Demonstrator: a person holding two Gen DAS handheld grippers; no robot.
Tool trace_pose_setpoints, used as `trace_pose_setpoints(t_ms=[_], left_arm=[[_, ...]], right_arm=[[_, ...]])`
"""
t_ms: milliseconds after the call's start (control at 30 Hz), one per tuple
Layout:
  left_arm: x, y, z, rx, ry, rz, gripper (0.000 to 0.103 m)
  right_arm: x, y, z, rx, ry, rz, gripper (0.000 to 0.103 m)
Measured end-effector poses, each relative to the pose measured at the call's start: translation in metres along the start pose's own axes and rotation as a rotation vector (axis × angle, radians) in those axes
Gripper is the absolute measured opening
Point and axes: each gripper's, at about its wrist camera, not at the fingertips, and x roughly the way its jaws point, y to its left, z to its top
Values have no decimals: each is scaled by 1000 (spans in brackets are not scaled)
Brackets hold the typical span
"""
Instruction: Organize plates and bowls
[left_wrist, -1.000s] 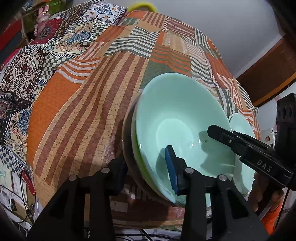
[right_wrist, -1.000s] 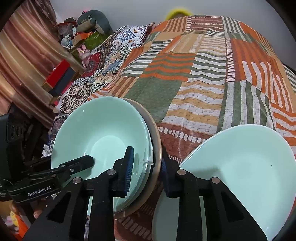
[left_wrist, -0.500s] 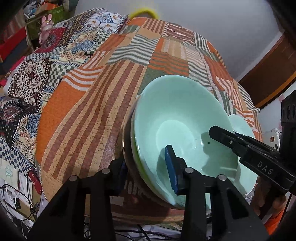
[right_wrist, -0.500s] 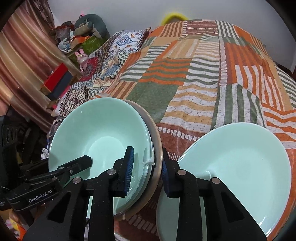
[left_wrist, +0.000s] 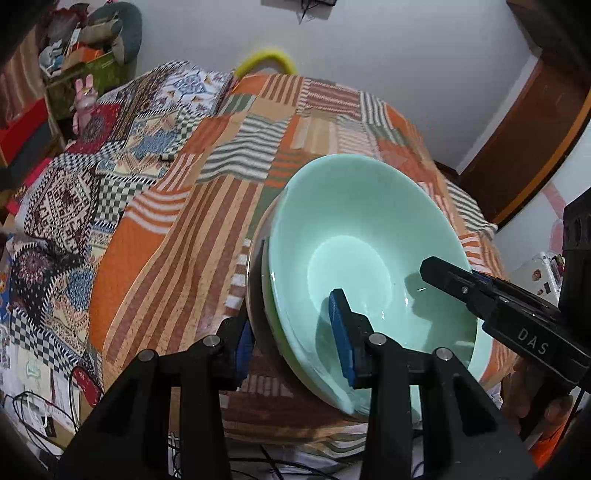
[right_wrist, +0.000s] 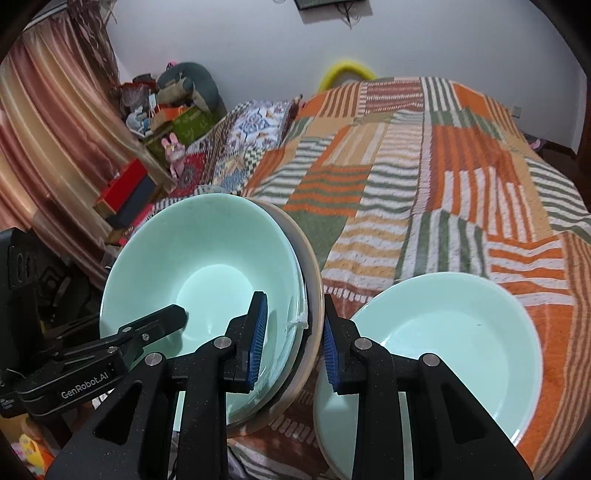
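Note:
A stack of dishes (left_wrist: 365, 236) with a mint-green bowl on top and a beige plate underneath is held tilted above the patchwork bedspread (left_wrist: 177, 236). My left gripper (left_wrist: 291, 332) is shut on the stack's near rim. My right gripper (right_wrist: 291, 332) is shut on the stack's (right_wrist: 207, 266) opposite rim, one finger inside the bowl, one under the plate. A second mint-green plate (right_wrist: 443, 339) lies flat on the bed to the right of the right gripper.
The striped orange, green and beige bedspread (right_wrist: 424, 177) stretches back to a white wall. A yellow ring (right_wrist: 347, 72) sits at the bed's far edge. Boxes, a pink rabbit toy (right_wrist: 173, 151) and curtains crowd the left side. Cables lie on the floor (left_wrist: 40, 410).
Both grippers have lifted the stack and tipped upward, so more of the wall and room shows. The grip on both rims is unchanged.

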Motion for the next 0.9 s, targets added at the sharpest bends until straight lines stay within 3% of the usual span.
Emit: trace_pose_setpoints(t_ms=[433, 900], left_arm=[[-16, -55, 7, 111, -30, -41, 39], [-11, -104, 1, 189, 10, -87, 39]], right_arm=[[-45, -25, -4, 45, -94, -44, 25], [-76, -61, -21, 109, -131, -90, 25]])
